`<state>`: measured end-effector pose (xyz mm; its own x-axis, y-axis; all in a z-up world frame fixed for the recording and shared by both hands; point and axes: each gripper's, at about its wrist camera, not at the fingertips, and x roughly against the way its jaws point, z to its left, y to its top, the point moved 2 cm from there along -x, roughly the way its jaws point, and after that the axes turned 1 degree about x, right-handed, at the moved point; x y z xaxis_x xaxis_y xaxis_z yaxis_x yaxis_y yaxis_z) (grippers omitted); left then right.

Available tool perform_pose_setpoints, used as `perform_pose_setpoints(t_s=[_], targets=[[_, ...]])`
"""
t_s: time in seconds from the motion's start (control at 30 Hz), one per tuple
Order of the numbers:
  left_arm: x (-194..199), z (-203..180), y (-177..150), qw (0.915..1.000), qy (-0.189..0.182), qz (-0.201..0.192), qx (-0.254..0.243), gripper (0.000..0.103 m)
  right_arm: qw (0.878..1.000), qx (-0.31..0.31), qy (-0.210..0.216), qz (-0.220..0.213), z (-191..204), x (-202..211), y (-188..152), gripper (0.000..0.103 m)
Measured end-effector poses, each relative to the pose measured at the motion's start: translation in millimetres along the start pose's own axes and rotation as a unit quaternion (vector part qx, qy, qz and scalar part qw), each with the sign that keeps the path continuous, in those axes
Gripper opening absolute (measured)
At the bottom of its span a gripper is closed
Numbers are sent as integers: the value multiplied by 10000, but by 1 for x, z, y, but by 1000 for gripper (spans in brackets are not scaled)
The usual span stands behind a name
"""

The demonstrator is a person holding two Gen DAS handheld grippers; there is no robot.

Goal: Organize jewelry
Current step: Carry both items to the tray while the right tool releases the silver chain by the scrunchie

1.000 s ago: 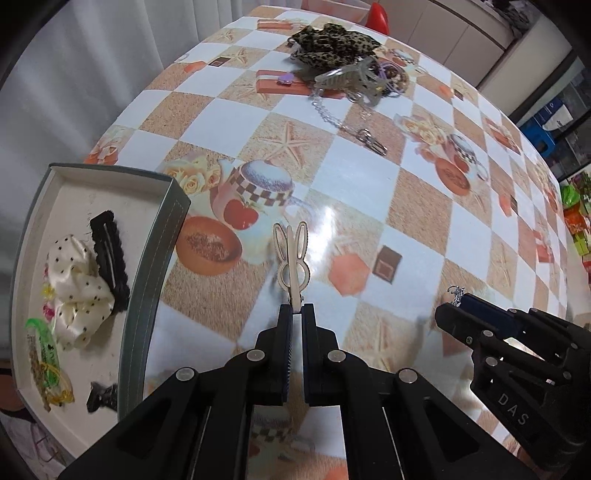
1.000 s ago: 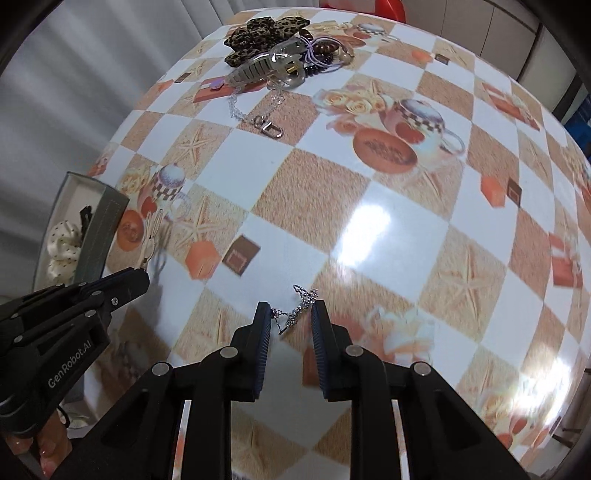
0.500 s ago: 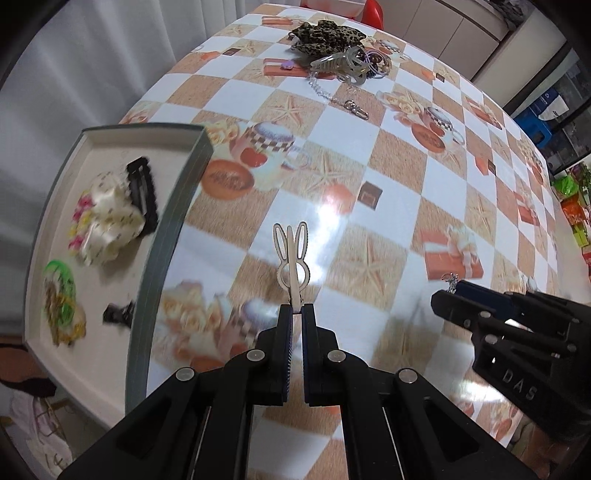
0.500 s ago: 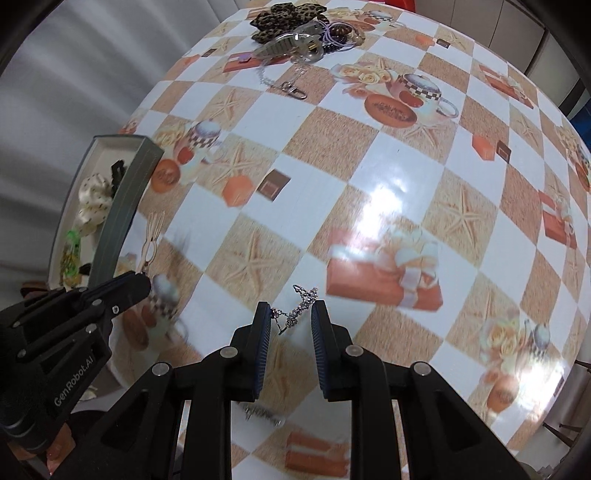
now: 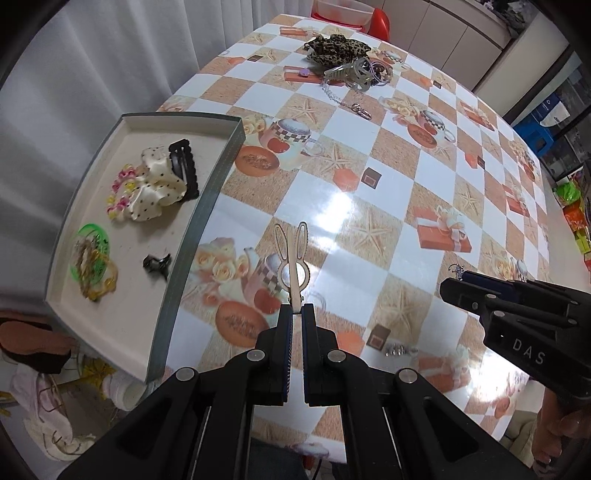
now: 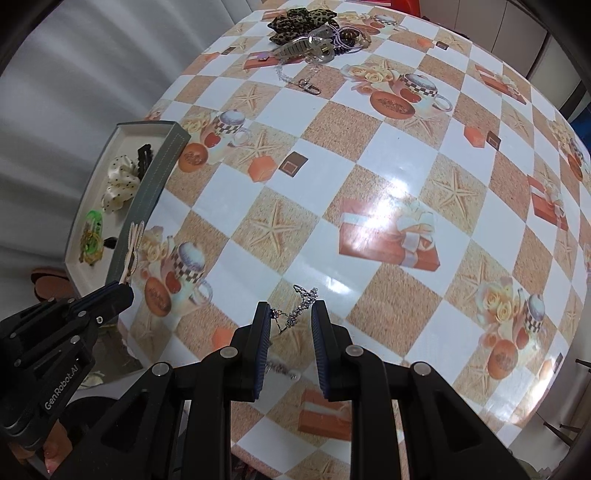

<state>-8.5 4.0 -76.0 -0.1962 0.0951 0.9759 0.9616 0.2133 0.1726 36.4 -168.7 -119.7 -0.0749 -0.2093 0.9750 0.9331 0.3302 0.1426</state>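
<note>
Gripping the rabbit clip (image 5: 291, 254), your left tool (image 5: 296, 314) is clamped; your right tool (image 6: 289, 317) pinches a silver trinket (image 6: 301, 306) too small to identify. Labels read "DAS" and "GenRobot.AI".

A table (image 5: 391, 177) under a glossy checked cloth printed with starfish, teacups and gift boxes carries a shallow grey tray (image 5: 207, 206) at its left edge. At the far end lies a heap of hair accessories (image 5: 341, 55) with a silver chain (image 5: 341, 99) trailing from it.

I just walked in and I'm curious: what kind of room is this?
Probably a home kitchen or dining area: a table under a patterned plastic cloth, white cabinets behind it, and a red chair at its far end.
</note>
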Motion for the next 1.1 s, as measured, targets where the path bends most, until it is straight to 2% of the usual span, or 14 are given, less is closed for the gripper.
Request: perform_pose_setpoints(t_s=[0.33,0.7,1.1], targets=[[22,25,-15,9999,-19,-107,-39,9,9999,91,34,-26,22,12,-11,24],[36,90,-14,9996,-121,-197,-134,9,9998,-119,15,-135,66,10,-5,24],[37,162,-12,9996,-193,-222,41,9,9998,-53,-4,-205,133,3,9,24]])
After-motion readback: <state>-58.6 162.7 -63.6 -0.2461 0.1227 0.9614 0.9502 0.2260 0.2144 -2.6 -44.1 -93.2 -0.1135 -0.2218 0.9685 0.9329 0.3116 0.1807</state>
